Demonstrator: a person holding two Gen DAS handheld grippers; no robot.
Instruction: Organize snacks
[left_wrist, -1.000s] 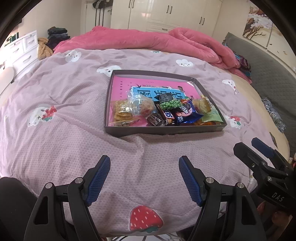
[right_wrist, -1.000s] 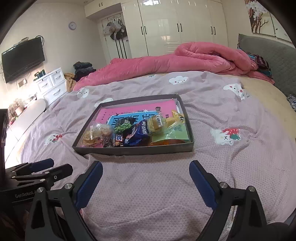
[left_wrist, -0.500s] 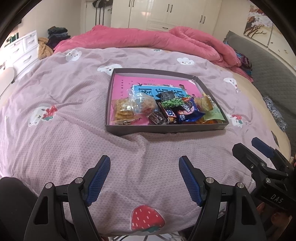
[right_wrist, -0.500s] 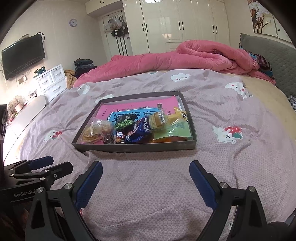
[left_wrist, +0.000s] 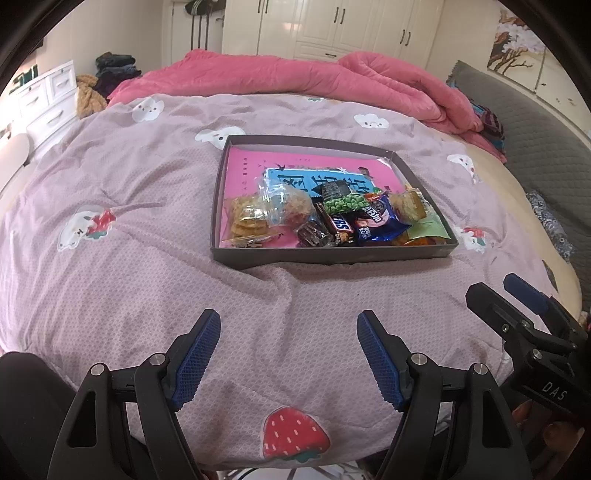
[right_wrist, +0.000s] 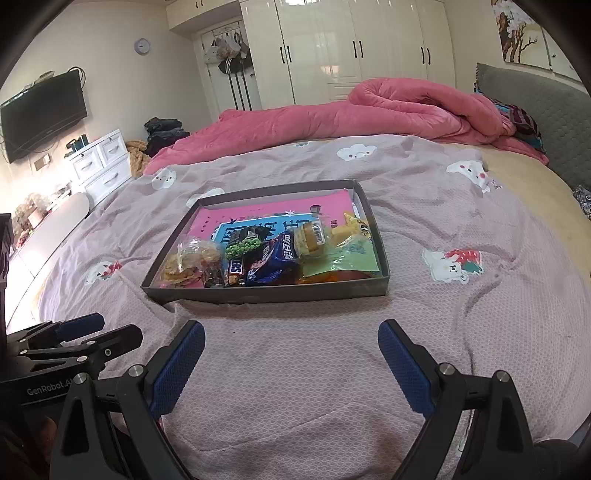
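A shallow grey box (left_wrist: 332, 255) (right_wrist: 266, 294) lies on the mauve bedspread. Its near half holds several snacks on a pink sheet: a clear bag of crackers (left_wrist: 255, 214) (right_wrist: 188, 256), a Snickers bar (left_wrist: 338, 223) (right_wrist: 235, 267), a bag of green peas (left_wrist: 345, 201) (right_wrist: 243, 245), a blue Oreo pack (left_wrist: 380, 221) (right_wrist: 275, 260) and a green packet (left_wrist: 430, 229) (right_wrist: 345, 258). My left gripper (left_wrist: 288, 349) is open and empty, hovering over the bed short of the box. My right gripper (right_wrist: 291, 349) is open and empty too, also short of the box; it also shows in the left wrist view (left_wrist: 517, 299).
A rolled pink duvet (left_wrist: 314, 79) (right_wrist: 388, 110) lies across the far side of the bed. A grey headboard (right_wrist: 535, 99) stands at the right. White drawers (right_wrist: 99, 162) and a wall TV (right_wrist: 40, 110) are at the left. The bed edge is just below both grippers.
Both grippers have drifted slightly back and up from the box; it sits a little farther and higher in both views. Both stay open and empty. The snacks have not moved.
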